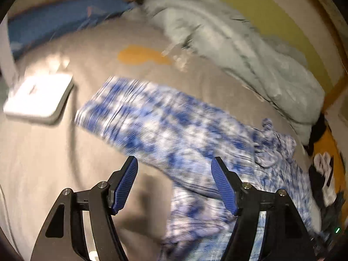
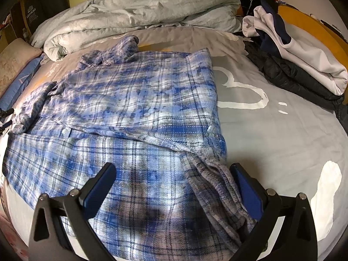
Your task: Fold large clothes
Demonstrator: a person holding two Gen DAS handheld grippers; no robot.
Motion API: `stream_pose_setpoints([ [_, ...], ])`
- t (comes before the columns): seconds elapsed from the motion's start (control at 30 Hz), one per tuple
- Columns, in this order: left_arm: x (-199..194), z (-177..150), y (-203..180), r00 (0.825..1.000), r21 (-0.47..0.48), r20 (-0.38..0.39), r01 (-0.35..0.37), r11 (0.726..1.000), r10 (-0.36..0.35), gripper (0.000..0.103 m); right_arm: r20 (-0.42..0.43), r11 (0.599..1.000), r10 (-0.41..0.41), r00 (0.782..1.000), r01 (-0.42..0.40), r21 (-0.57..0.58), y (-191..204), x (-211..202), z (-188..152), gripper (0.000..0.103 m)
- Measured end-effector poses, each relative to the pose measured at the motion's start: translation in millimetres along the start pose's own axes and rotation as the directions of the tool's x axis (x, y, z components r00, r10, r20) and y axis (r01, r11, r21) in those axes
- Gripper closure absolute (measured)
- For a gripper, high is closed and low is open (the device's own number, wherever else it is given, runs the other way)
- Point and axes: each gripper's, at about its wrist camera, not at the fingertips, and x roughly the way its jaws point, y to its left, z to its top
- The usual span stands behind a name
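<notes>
Plaid flannel shirt (image 2: pixel 130 113), soft, rumpled, partly folded

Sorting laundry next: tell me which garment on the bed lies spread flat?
The blue plaid shirt, spread across the sheet; the white garment and black jacket are heaped at the bed's edge.

The left gripper (image 1: pixel 174 169) is pointing steeply downward with its two blue-padded fingers (image 1: pixel 127 184) standing well apart, and nothing is lying between the pads. The right gripper (image 2: pixel 173 176) is also tilting downward, its jaws spread wide, the pads pressing on nothing.
</notes>
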Motion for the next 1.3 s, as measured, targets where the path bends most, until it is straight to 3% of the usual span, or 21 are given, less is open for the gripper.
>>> stream_pose_setpoints([
  [0.1, 13.4, 3.1, 15.6, 1.000, -0.068, -0.027, -0.009, 0.998, 0.007, 0.034, -0.004, 1.000, -0.004, 1.000, 0.004, -0.003, 1.2, 2.6, 0.1, 0.000],
  [0.2, 22.8, 6.8, 27.8, 0.998, -0.077, -0.028, -0.050, 0.996, 0.048, 0.034, -0.011, 1.000, -0.007, 1.000, 0.007, -0.011, 2.0, 4.4, -0.8, 0.000],
  [0.47, 28.5, 31.2, 58.8, 0.995, -0.116, 0.041, -0.088, 0.989, 0.094, 0.039, -0.015, 1.000, -0.008, 1.000, 0.008, -0.003, 0.7, 7.7, -0.7, 0.000],
  [0.53, 34.0, 33.7, 54.3, 0.986, -0.047, 0.060, -0.152, 0.987, 0.155, 0.065, -0.022, 1.000, -0.017, 1.000, 0.017, -0.006, 1.5, 10.6, -1.5, 0.000],
  [0.57, 36.8, 34.6, 49.7, 0.979, -0.001, 0.068, -0.192, 0.981, 0.192, 0.089, -0.025, 1.000, -0.020, 0.999, 0.020, -0.007, 1.7, 12.0, -1.7, 0.000],
  [0.67, 34.4, 32.9, 35.4, 0.974, 0.086, 0.105, -0.210, 0.974, 0.200, 0.095, -0.024, 1.000, -0.021, 0.999, 0.021, -0.006, 2.1, 12.1, -1.3, 0.000],
  [0.83, -11.2, 24.9, -24.0, 0.966, 0.234, 0.249, -0.128, 0.964, 0.068, 0.095, -0.018, 1.000, -0.016, 1.000, 0.016, -0.002, 3.6, 9.6, 0.2, 0.000],
  [0.97, -60.3, -1.4, -100.1, 0.948, 0.385, 0.300, -0.016, 0.923, -0.108, 0.095, -0.005, 1.000, -0.004, 1.000, 0.004, 0.011, 3.3, 2.9, 1.5, 0.000],
  [1.07, -79.3, -24.9, -165.5, 0.938, 0.479, 0.272, 0.061, 0.876, -0.214, 0.095, 0.006, 0.999, 0.002, 1.000, -0.002, 0.044, -1.6, -0.6, 5.2, 0.000],
  [1.17, -86.4, -52.7, -225.0, 0.924, 0.542, 0.197, 0.175, 0.822, -0.327, 0.095, 0.017, 0.998, 0.007, 1.000, -0.008, 0.069, -6.7, -6.9, 6.3, 0.000],
  [1.3, -72.0, -92.4, -297.3, 0.926, 0.607, 0.113, 0.224, 0.763, -0.361, 0.095, 0.045, 0.994, 0.018, 0.999, -0.023, 0.111, -19.2, -22.7, 7.9, 0.000],
])
